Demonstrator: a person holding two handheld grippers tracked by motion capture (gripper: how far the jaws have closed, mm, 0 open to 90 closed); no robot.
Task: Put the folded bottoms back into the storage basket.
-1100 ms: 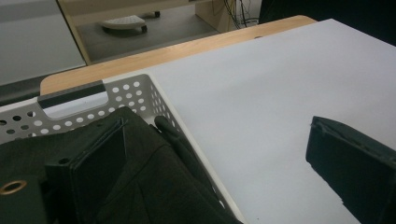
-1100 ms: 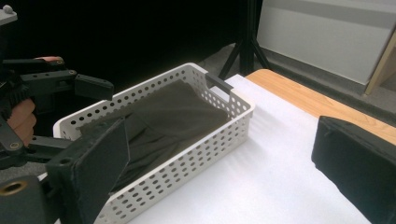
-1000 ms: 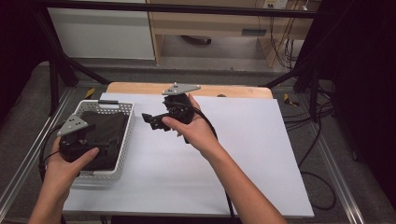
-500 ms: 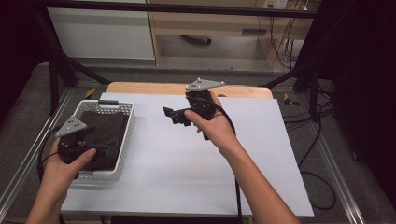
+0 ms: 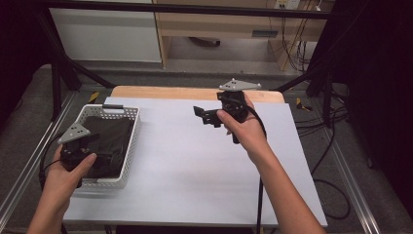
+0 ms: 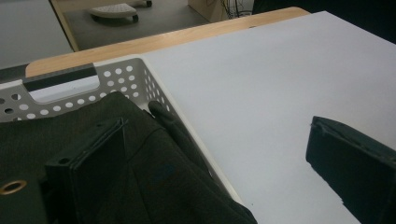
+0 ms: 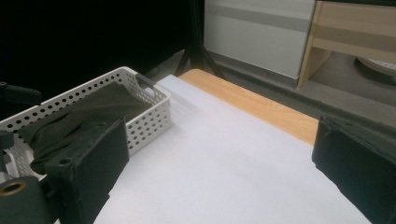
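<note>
Hovering above the basket's near right corner, the left gripper had its jaws wide apart and held nothing; one jaw stood over the dark cloth, the other out over bare table.

Item: right gripper, jaws likewise spread and empty, raised over the table's far middle, about twelve o'clock from the person. Over the past second it had travelled from beside the basket toward two o'clock, coming away with nothing carried.

Item: dark cloth, folded, lying inside the white perforated basket, which sat at ten o'clock on the white table.

Note: the right hand's retreat suggested the cloth had been left in place; the left gripper looked best placed to take it.
</note>
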